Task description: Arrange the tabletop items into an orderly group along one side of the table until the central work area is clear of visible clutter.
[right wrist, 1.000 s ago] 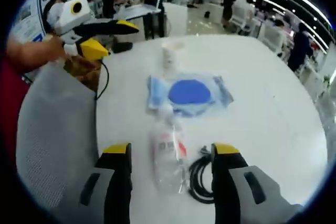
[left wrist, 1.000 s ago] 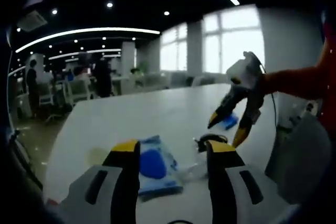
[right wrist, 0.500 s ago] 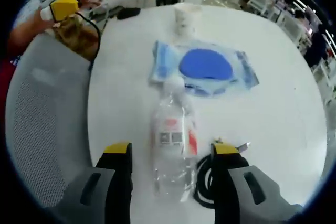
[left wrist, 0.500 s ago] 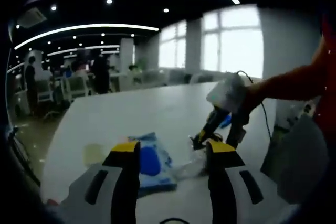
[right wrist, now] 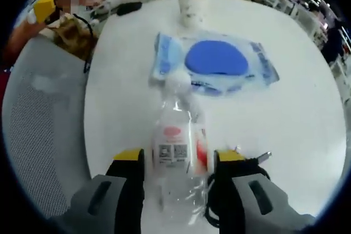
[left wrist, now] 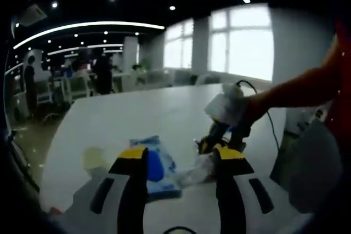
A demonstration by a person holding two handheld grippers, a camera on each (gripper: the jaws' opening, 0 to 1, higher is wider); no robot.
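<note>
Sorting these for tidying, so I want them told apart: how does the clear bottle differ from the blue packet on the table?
The clear bottle is see-through and rounded, with a white cap and a red-and-white label; the blue packet is flat and opaque, with a dark blue oval on it. The bottle lies between the jaws of the right hand-held gripper; the packet lies beyond them, nearer the paper cup. Both lie on the white table.
</note>
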